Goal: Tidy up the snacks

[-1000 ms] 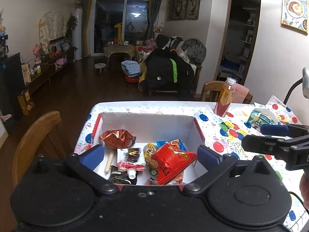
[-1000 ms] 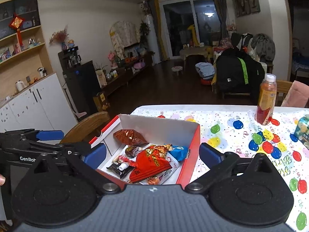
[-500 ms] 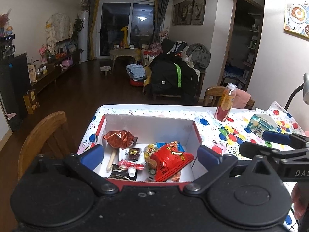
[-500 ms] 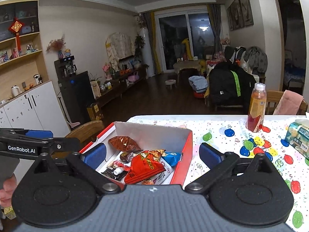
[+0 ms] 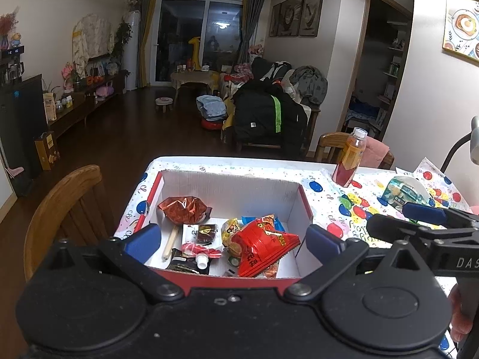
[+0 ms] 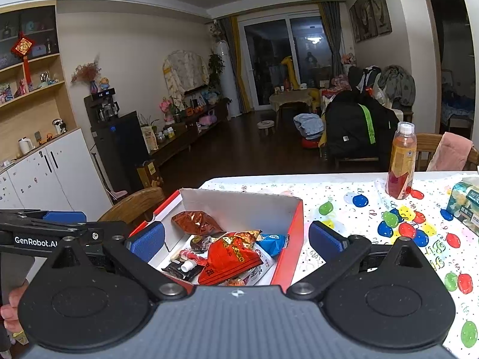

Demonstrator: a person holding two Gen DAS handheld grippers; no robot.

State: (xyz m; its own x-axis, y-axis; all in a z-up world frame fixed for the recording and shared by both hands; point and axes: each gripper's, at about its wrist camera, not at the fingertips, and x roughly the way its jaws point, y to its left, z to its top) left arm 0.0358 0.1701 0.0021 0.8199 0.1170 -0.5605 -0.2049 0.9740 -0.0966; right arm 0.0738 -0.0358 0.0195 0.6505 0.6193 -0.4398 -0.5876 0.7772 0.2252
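Observation:
A red-and-white cardboard box [image 5: 230, 184] [image 6: 295, 227] sits on the table's left part and holds several snacks. Among them are a big red packet [image 5: 262, 246] [image 6: 232, 258], a crinkled brown-red bag [image 5: 184, 208] [image 6: 197, 221], a blue packet [image 6: 274, 243] and a small dark chocolate pack [image 5: 206, 232]. My left gripper [image 5: 233, 239] hovers open above the box's near edge, nothing between its fingers. Also empty, my right gripper [image 6: 236, 237] is open and raised above the box's near right corner. Each gripper shows at the edge of the other's view.
The table wears a balloon-print cloth [image 6: 374, 209]. An orange drink bottle [image 5: 348, 157] [image 6: 401, 161] stands at the back right, with a tissue pack [image 5: 402, 193] [image 6: 465, 202] to its right. A wooden chair [image 5: 67, 206] stands at the table's left, another [image 5: 332, 143] behind the bottle.
Both grippers have drawn back and risen from the box, so it looks smaller and farther. Both stay open and empty. The snacks have not moved.

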